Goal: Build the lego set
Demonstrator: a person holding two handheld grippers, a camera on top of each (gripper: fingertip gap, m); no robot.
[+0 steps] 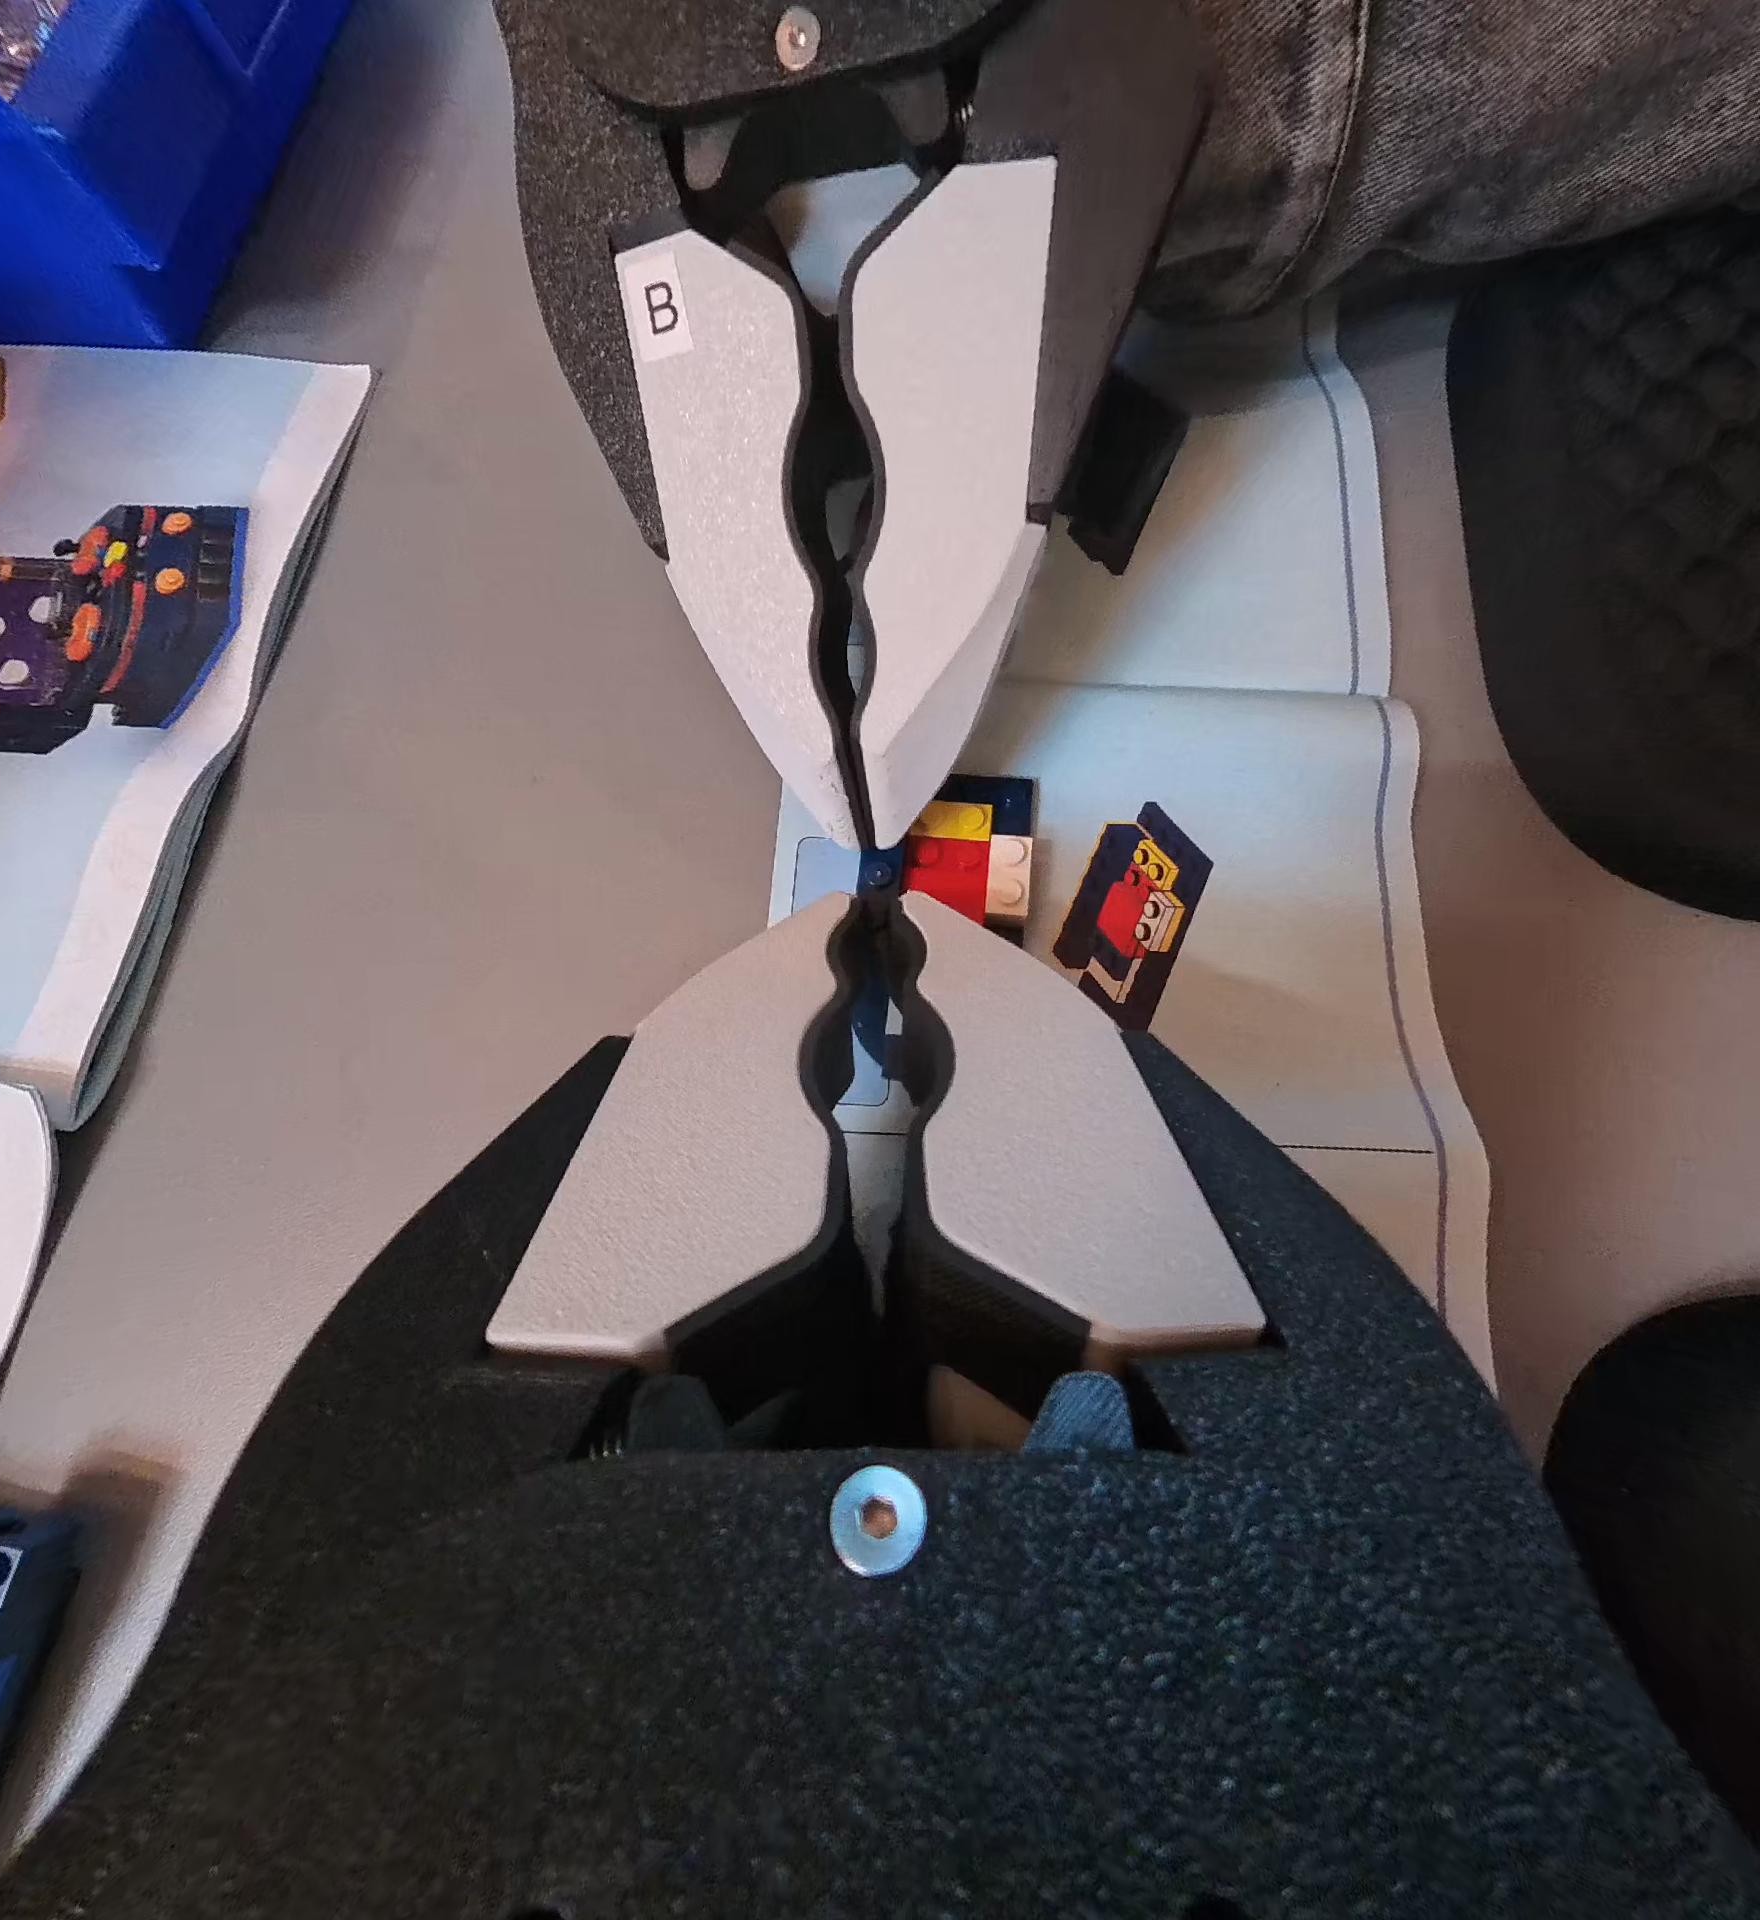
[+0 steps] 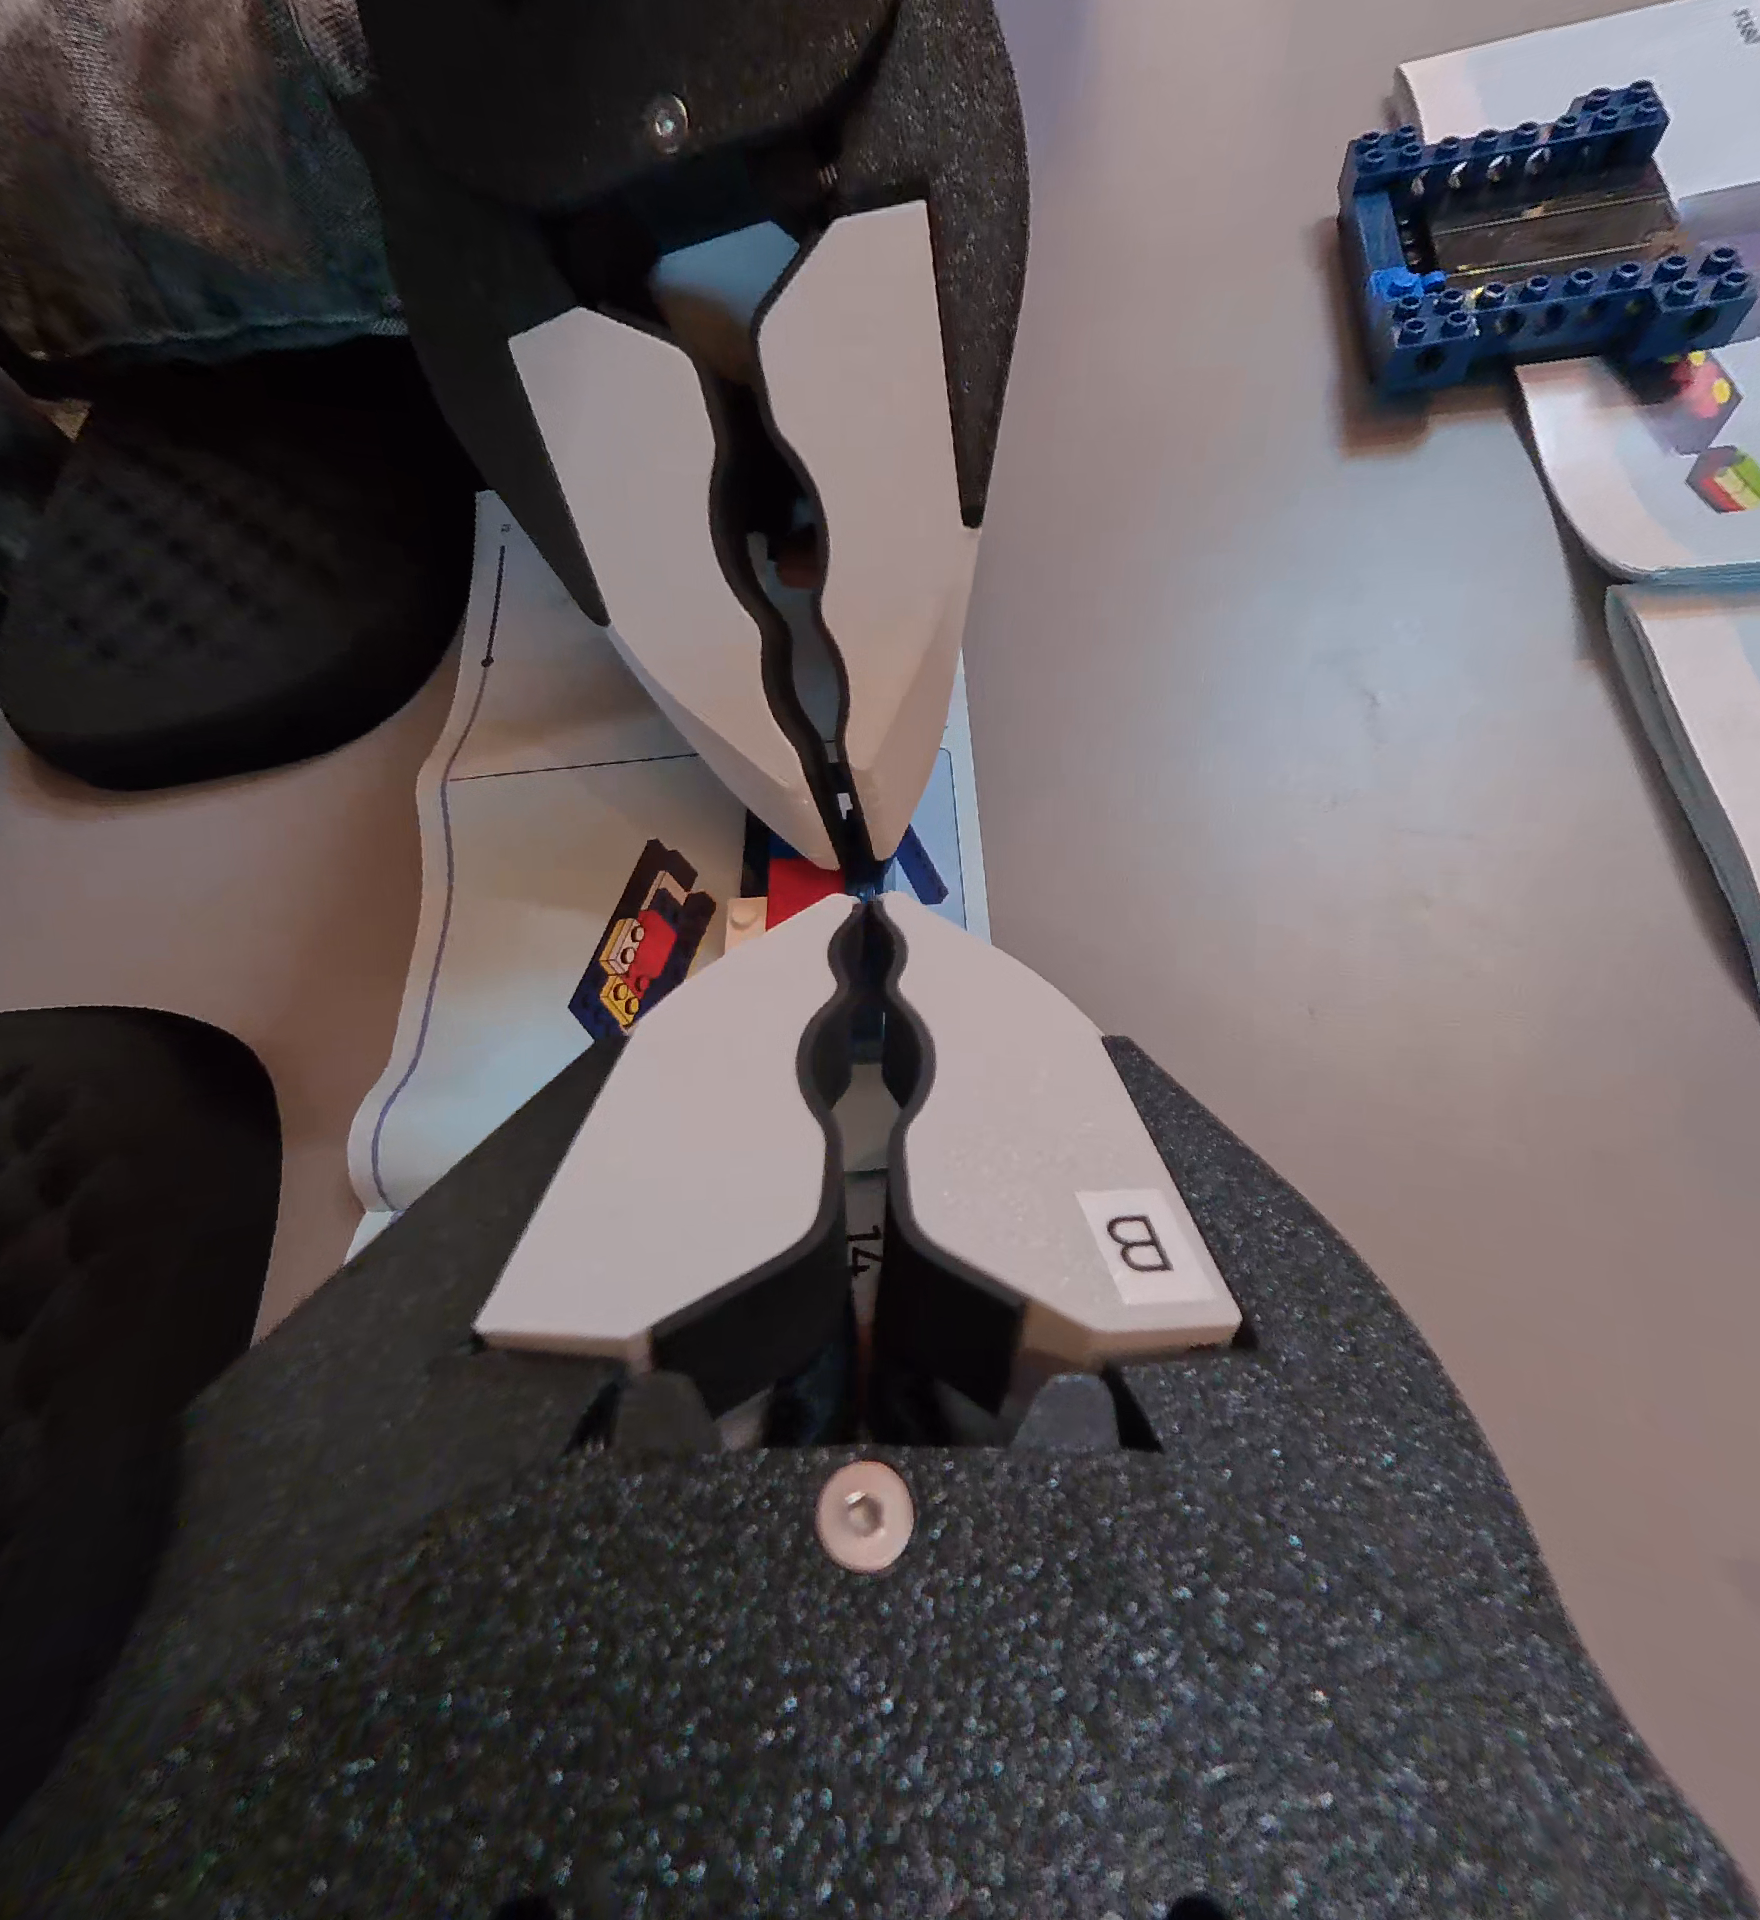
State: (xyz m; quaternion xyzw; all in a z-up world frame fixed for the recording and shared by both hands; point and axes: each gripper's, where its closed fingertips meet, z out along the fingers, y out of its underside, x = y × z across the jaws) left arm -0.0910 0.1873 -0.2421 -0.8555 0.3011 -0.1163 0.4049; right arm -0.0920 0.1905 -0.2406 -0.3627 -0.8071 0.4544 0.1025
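**A:** Fingers status?

**B:** Both grippers meet tip to tip over the open booklet (image 1: 1219,831) on the desk (image 1: 491,831). The left gripper (image 1: 874,914) has its fingers clenched on a small dark blue piece (image 1: 878,871), pinched at the very tips. The right gripper (image 1: 863,831) comes in from the opposite side with its fingers pressed together and its tips touching that same piece. I can't tell whether it actually grips it.

**A:** Where's the piece relative to the rest?

**B:** Right beside the brick stack (image 1: 969,857): yellow, red and white bricks on a dark plate, lying on the booklet page. I can't tell if the piece is seated on the plate or just above it. The printed drawing of the stack (image 1: 1130,914) is just to the side.

**A:** View differences?

**B:** The left wrist view shows the yellow brick, the stud on the blue piece, a second booklet (image 1: 128,623) and a blue bin (image 1: 76,156). In the right wrist view, its own fingers cover most of the stack, leaving only red and a white sliver. That view does show the whole blue brick frame (image 2: 1530,229), well apart on another booklet. The left view only clips a corner of it.
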